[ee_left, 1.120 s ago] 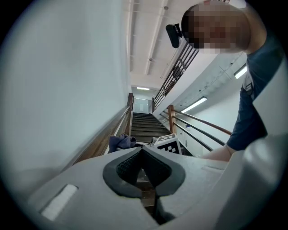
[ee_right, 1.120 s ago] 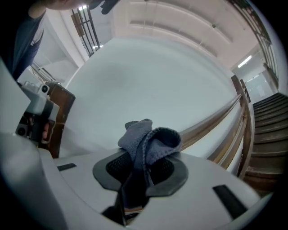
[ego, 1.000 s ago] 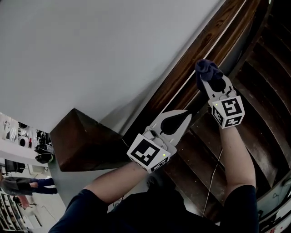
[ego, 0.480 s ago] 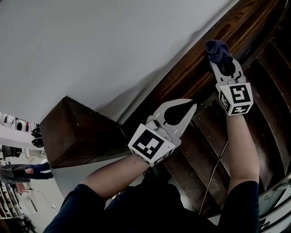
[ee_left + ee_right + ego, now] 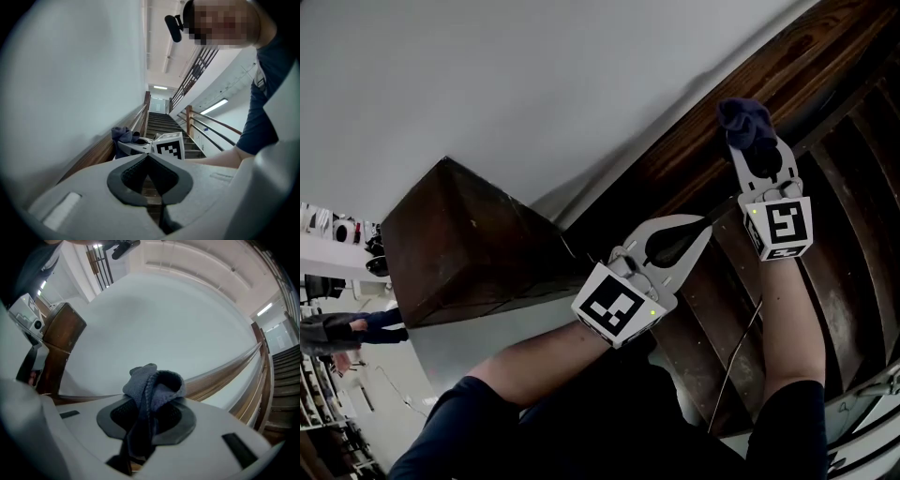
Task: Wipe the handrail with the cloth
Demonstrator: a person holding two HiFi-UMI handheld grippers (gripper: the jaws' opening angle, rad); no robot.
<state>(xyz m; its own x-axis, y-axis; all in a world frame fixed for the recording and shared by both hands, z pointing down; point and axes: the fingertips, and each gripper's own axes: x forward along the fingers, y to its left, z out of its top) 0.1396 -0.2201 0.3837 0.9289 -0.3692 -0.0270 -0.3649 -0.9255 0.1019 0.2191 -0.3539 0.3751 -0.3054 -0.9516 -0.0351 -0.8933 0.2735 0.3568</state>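
On an indoor staircase beside a plain white wall [image 5: 534,84], a person in dark sleeves works with a tool in each hand; nearest the camera, the left hand-held gripper [image 5: 701,228] hangs over the wooden steps [image 5: 844,234] with its jaws together and nothing between them, pointing up the flight. Just beyond and higher, the right hand-held gripper [image 5: 752,142] is clamped on a bunched dark blue cloth [image 5: 744,120], which bulges out past the jaw tips and trails back between them. The cloth sits at the near edge of the brown wooden handrail [image 5: 787,56]; whether it is pressing on the wood cannot be told from these views. The rail's long axis runs diagonally along the wall, climbing away from the dark newel post [image 5: 459,244] at the lower left toward the upper right, and in the right gripper view it sweeps past right behind the cloth [image 5: 152,385] and on up the stairs. The right hand is plainly the nearer to the rail, so the wipe would seem to call for sliding the cloth along that diagonal line
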